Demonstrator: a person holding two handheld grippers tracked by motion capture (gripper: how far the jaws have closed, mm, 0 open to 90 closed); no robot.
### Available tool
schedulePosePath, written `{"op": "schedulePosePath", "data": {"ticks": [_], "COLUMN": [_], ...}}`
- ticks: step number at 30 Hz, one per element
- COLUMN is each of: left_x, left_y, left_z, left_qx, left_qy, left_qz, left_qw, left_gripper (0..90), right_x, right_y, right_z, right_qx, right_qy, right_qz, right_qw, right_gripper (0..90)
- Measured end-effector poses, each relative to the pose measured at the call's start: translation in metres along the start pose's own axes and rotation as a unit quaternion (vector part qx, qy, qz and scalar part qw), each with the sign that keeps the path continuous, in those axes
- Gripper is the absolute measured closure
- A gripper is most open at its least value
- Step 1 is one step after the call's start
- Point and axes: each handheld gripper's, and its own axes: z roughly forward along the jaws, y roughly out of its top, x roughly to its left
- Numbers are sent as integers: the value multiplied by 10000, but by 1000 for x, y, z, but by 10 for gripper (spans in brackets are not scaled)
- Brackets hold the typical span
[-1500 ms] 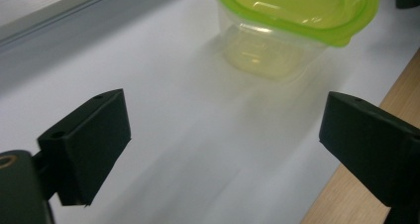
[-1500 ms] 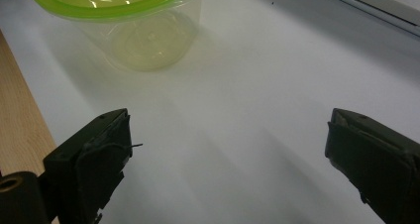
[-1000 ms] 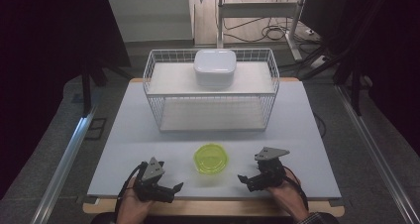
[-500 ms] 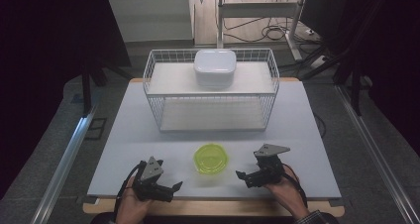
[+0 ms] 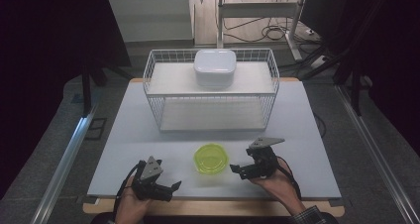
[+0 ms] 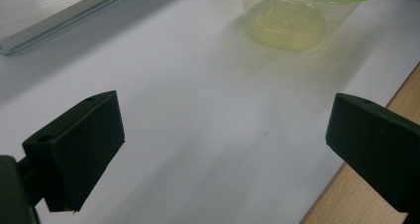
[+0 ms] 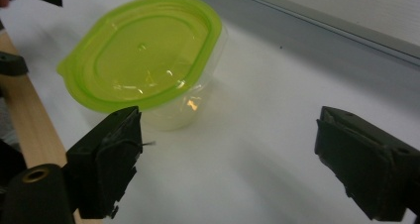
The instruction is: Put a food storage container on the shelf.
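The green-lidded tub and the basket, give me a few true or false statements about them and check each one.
1. The tub sits between the two hand-held grippers. True.
2. Its lid is off. False: the green lid is on it.
3. The white box sits on the wire basket's top shelf. True.
4. The right hand-held gripper grips the tub. False: its jaws are open, apart from it.
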Motion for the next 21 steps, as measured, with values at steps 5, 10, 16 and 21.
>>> {"op": "schedulePosePath", "data": {"ticks": [5,10,16,21], "left_x": [-1,-2,-2,-3], "left_y": [0,0,0,0], "left_z": [1,1,2,2], "left_qx": [67,101,145,200], "left_qy": [52,57,88,94], "left_qz": [61,87,129,174], "left_qw": [9999,9999,9998,9996], "left_gripper": [15,15,16,16], "right_x": [-5,-3,-5,-11], "right_y": [11,25,33,34], "right_z": [4,10,26,33], "right_qx": [-99,-200,-13,107], "right_qy": [257,330,503,696], "right_qz": [200,294,634,1099], "right_qw": [9994,9988,9967,9914], "right_gripper": [199,293,393,508]}}
